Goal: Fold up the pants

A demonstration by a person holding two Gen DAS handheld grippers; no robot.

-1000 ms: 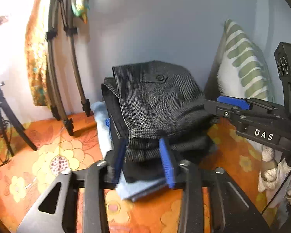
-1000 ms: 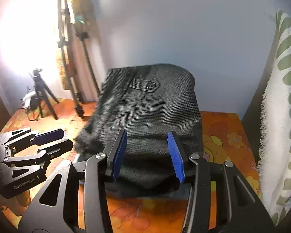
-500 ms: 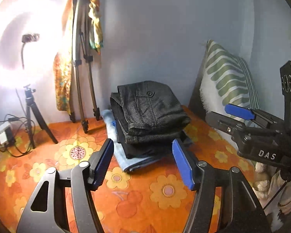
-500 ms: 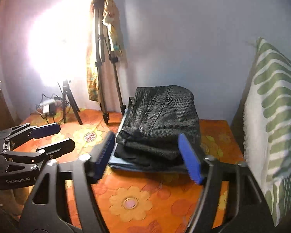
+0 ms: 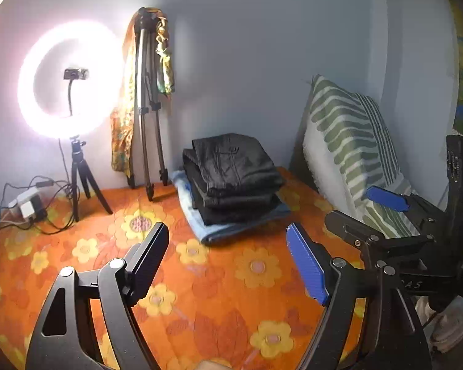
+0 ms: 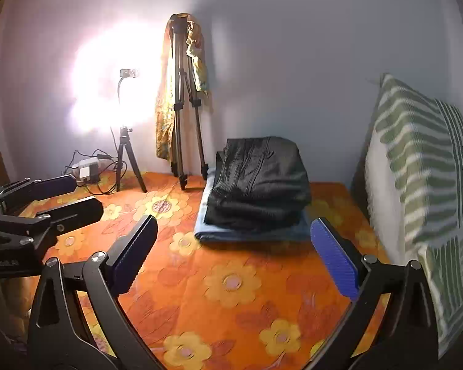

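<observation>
Orange flowered bedding [image 5: 225, 280] covered the bed, and against the pale back wall the folded dark pants [image 5: 231, 166] sat on top of a stack: at least one more dark folded garment [image 5: 234, 212] beneath them and a light blue one [image 5: 228, 231] at the bottom. One green-striped pillow [image 5: 348, 141] leaned just right of the stack. To its left stood two tripods, the tall one [image 5: 148, 108] draped with a patterned cloth, the short one [image 5: 77, 178] carrying a glowing ring light. Nothing lay between stack and grippers. The left gripper [image 5: 228, 262] and right gripper [image 6: 234, 252] both had fingers spread wide, empty, well short of the pants.
</observation>
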